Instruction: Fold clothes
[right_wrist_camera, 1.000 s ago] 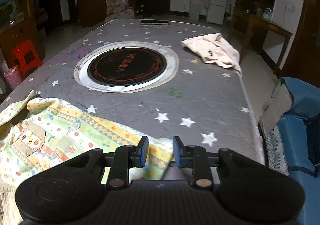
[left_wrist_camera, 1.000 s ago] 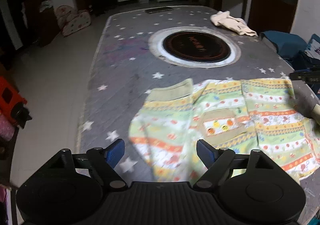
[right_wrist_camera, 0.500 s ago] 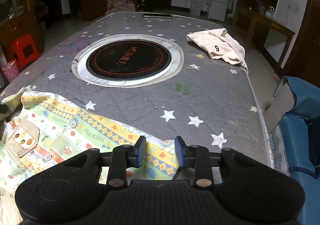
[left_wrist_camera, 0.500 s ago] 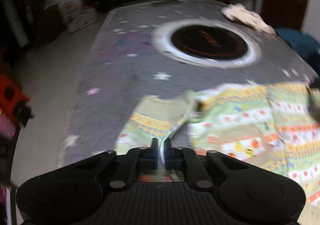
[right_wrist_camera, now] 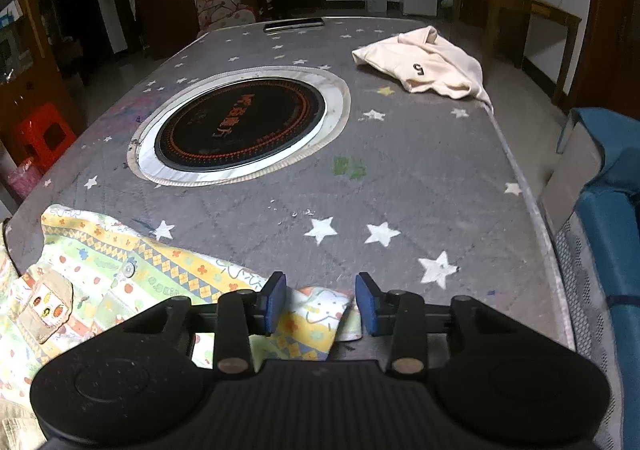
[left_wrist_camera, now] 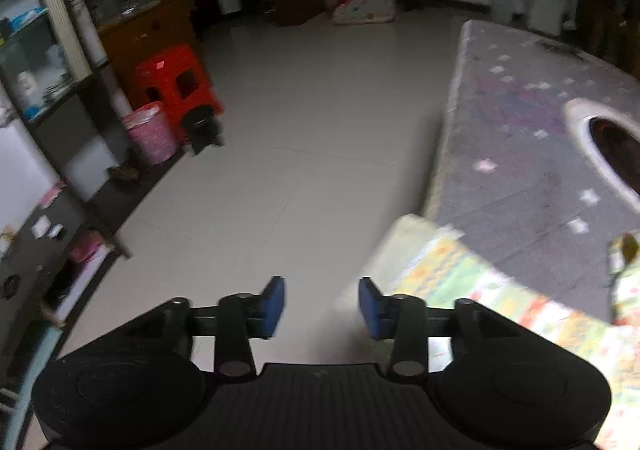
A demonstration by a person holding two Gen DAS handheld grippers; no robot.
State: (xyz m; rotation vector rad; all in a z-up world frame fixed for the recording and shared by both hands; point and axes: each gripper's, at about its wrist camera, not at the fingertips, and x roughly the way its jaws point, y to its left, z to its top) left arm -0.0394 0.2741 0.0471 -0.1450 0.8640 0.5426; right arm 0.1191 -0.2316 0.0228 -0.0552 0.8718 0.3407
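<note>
A colourful patterned child's top (right_wrist_camera: 120,274) lies flat on the near part of the grey star-print table (right_wrist_camera: 400,170). One sleeve end (right_wrist_camera: 316,314) reaches under my right gripper (right_wrist_camera: 321,302), which is open, its blue pads on either side of the cloth without pinching it. In the left wrist view the other sleeve (left_wrist_camera: 460,270) stretches to the table's left edge (left_wrist_camera: 440,170). My left gripper (left_wrist_camera: 322,306) is open and empty, off the table's left side and facing the tiled floor.
A round black hotplate (right_wrist_camera: 240,126) is set into the table's middle. A cream garment (right_wrist_camera: 428,66) lies at the far right. A blue padded seat (right_wrist_camera: 608,210) stands right of the table. A red stool (left_wrist_camera: 176,86) and pink bin (left_wrist_camera: 150,134) stand on the floor at left.
The left gripper shut on the left sleeve, pulled it out to the table's left edge, then let go and swung left toward the floor. The right gripper's jaws have widened.
</note>
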